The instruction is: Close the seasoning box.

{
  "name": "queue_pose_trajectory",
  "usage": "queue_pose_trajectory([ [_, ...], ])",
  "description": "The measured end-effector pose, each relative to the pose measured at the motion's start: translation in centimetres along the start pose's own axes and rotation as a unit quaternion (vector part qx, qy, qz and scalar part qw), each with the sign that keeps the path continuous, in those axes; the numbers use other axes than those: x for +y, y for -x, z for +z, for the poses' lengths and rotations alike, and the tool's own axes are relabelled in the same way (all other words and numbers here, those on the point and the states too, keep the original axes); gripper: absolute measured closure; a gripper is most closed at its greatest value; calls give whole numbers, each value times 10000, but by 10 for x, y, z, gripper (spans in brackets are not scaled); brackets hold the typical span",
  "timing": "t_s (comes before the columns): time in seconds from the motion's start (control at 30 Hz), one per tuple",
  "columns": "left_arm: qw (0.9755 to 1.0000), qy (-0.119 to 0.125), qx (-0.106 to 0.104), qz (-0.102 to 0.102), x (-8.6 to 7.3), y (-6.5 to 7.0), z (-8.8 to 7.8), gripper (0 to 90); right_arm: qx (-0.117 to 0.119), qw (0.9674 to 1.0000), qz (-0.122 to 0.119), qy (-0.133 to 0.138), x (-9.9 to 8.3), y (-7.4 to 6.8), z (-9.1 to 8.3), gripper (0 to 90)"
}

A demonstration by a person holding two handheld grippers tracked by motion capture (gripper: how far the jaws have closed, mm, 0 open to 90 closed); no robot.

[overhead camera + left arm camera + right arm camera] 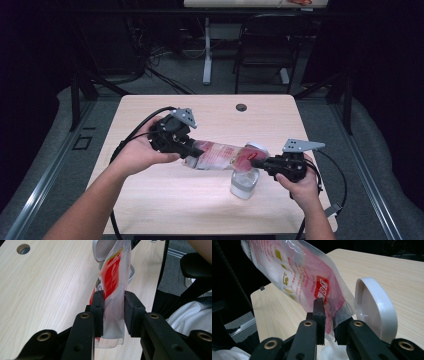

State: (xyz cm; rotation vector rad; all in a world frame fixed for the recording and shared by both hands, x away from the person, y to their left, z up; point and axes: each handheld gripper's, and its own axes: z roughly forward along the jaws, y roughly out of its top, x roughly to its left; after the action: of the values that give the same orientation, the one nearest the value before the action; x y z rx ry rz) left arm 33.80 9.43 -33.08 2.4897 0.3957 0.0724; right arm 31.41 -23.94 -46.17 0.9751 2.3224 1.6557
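A soft, limp plastic pouch (220,154) of white powder hangs tilted over an open jar (245,181) on the desk (150,200). The left hand-held gripper (192,148) pinches its sealed end; the right hand-held gripper (257,162) clamps the slippery mouth above the jar, beside the jar's white lid (374,312).

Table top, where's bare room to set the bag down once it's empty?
The table is bare along the near edge between the forearms, across the far strip around the cable hole, and at the far right corner. It is crowded mid-right, where both hand-held grippers, left and right, hold the bag over the jar.
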Motion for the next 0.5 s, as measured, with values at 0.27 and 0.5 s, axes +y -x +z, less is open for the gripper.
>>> queue_pose_trajectory([
  [0.27, 10000, -14, -1, 5, 1, 0, 0, 723, 1, 10000, 1, -6, 0, 0, 0, 822],
  [0.5, 10000, -18, 6, 9, 2, 0, 0, 724, -4, 10000, 2, -18, 0, 0, 0, 821],
])
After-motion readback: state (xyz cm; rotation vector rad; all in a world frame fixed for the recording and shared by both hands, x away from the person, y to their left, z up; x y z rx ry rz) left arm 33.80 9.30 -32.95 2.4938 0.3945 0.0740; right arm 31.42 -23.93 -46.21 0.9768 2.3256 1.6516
